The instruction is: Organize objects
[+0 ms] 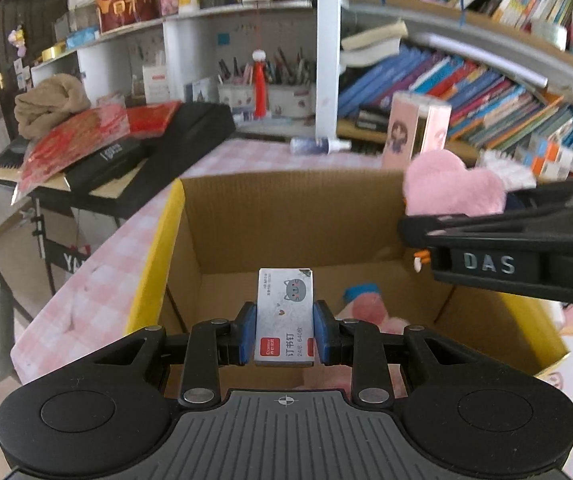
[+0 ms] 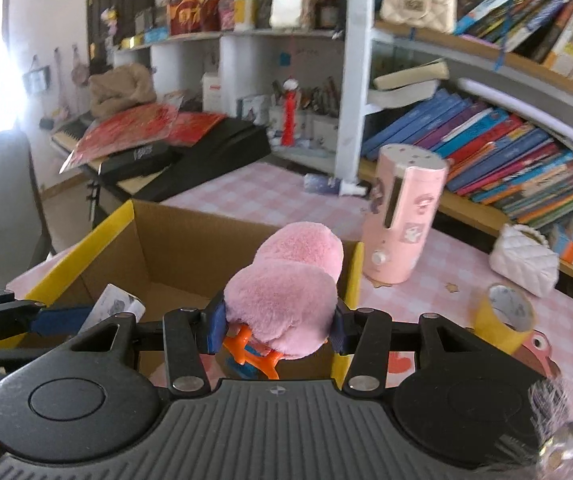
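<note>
- Left wrist view: the left hand-held gripper (image 1: 285, 330) has its blue pads clamped on a small staple box (image 1: 285, 316), which it holds upright over the open cardboard box (image 1: 286, 216).
- Inside the cardboard box, a pink plush item (image 1: 370, 308) lies on the floor of the box, to the right of the staple box.
- Right wrist view: the right hand-held gripper (image 2: 276, 330) is clamped on a pink plush toy (image 2: 286, 292) with orange plastic parts beneath it, holding it above the box's right wall (image 2: 352, 272).
- The cardboard box, with yellow outer flaps, stands on the pink checked table (image 2: 254, 196).
- To the right of the box on the table stand a pink cylindrical container (image 2: 406, 216), a roll of yellow tape (image 2: 504, 318) and a white quilted purse (image 2: 526, 260).
- At the far side, a small spray bottle (image 1: 320, 145) lies beside the bookshelf (image 1: 486, 92).
</note>
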A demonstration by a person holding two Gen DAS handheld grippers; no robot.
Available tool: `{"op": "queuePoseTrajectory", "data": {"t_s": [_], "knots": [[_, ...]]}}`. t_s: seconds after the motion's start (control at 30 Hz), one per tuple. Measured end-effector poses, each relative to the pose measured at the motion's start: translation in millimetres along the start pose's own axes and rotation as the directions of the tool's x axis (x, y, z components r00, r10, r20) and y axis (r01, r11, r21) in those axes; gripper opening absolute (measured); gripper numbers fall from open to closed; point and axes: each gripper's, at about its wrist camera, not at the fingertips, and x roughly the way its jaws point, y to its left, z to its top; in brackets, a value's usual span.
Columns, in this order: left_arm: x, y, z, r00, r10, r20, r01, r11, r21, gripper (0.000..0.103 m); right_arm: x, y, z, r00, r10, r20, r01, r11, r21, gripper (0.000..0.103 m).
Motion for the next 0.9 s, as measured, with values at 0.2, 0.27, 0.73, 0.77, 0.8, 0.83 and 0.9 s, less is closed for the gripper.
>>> {"op": "queuePoseTrajectory", "data": {"t_s": [0.2,0.27,0.73,0.77,0.8,0.83,0.9], "knots": [[14.9,-4.9,-1.9,0.998,0.027,-0.062,-0.026,1.0,0.013,0.028,30.4,5.2,4.6,0.994,0.075,-0.076,-0.082,0.992,-0.094,0.046],[18.1,-6.0,-2.0,0.996,0.038,-0.076,-0.037,0.999,0.014,0.028,39.2,8.3,6.3,0.991,0.093,-0.099,-0.105,0.987,-0.12,0.046],[30.3,-8.6,-3.5,0.988,0.069,-0.138,-0.069,0.998,0.003,0.029,78.7,20.5,10.3,0.929,0.179,-0.324,-0.238,0.959,-0.155,0.046],[31.0,-8.4,-3.2,0.988,0.073,-0.139,-0.073,0.997,0.0,0.029,79.6,20.1,10.3,0.926,0.179,-0.332,-0.239,0.96,-0.147,0.046],[31.5,-8.1,-3.2,0.987,0.076,-0.139,-0.077,0.997,-0.002,0.029,80.3,19.7,10.5,0.925,0.178,-0.336,-0.236,0.961,-0.141,0.046],[31.6,-8.0,-3.4,0.987,0.079,-0.14,-0.08,0.997,-0.005,0.029,80.7,19.6,10.5,0.924,0.174,-0.34,-0.231,0.963,-0.136,0.046],[31.6,-7.9,-3.6,0.987,0.08,-0.14,-0.082,0.997,-0.009,0.029,81.2,18.5,10.1,0.922,0.176,-0.344,-0.231,0.965,-0.127,0.046]]}}
